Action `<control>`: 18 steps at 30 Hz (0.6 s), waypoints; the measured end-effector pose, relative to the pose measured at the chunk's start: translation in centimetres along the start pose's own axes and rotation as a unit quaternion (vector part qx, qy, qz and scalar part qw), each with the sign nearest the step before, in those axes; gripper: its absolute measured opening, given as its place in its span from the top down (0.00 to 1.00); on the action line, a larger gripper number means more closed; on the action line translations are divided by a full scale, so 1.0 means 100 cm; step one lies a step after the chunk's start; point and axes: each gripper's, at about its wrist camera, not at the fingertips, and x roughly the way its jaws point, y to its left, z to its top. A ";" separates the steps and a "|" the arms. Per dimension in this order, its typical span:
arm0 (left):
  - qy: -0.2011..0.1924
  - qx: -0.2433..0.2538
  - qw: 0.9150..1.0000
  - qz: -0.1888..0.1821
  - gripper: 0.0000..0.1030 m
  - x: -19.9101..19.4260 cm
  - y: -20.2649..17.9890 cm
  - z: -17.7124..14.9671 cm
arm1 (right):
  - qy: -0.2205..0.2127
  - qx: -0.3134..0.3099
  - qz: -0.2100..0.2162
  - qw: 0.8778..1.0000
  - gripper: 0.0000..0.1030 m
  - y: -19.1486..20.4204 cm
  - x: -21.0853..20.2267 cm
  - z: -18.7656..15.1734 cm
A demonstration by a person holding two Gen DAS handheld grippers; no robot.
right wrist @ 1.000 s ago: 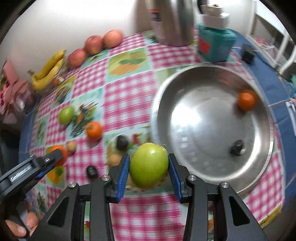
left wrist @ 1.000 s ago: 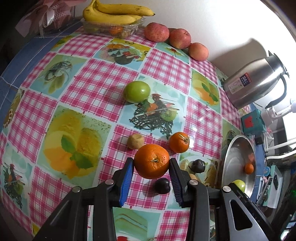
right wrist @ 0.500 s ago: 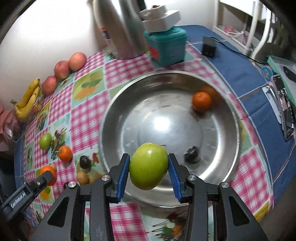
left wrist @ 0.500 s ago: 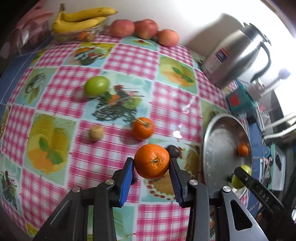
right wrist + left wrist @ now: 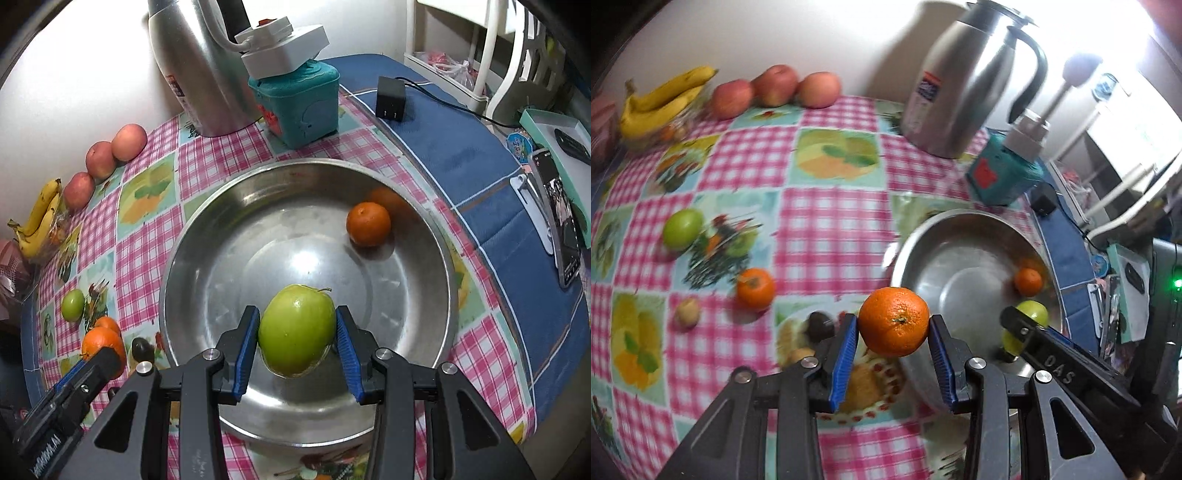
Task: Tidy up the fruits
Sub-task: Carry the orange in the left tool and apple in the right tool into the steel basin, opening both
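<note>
My left gripper (image 5: 893,330) is shut on a large orange (image 5: 894,320) and holds it above the tablecloth at the left rim of the steel bowl (image 5: 945,236). My right gripper (image 5: 297,332) is shut on a green apple (image 5: 297,328) and holds it low over the inside of the bowl (image 5: 229,266). A small orange (image 5: 368,224) lies in the bowl at the far right. On the cloth to the left lie a green apple (image 5: 682,228), a small orange (image 5: 755,288), a small brown fruit (image 5: 687,312) and a dark fruit (image 5: 819,325).
A steel thermos jug (image 5: 964,77) and a teal box (image 5: 1004,177) stand behind the bowl. Three red apples (image 5: 775,86) and bananas (image 5: 661,101) line the far wall. A charger (image 5: 389,99), a phone (image 5: 561,214) and a box lie on the blue cloth at right.
Both grippers have moved toward the bowl with their fruit. The left one swung right to the bowl's rim; the right one came over the bowl's inside and lower.
</note>
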 end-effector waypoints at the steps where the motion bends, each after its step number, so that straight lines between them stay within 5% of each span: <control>1: -0.001 0.006 1.000 0.000 0.60 0.002 -0.004 0.001 | -0.002 0.000 0.001 1.000 0.58 0.000 0.001 0.001; 18: 0.000 0.067 0.998 0.010 0.60 0.051 -0.046 0.015 | -0.038 0.018 -0.005 0.999 0.58 -0.023 0.017 0.025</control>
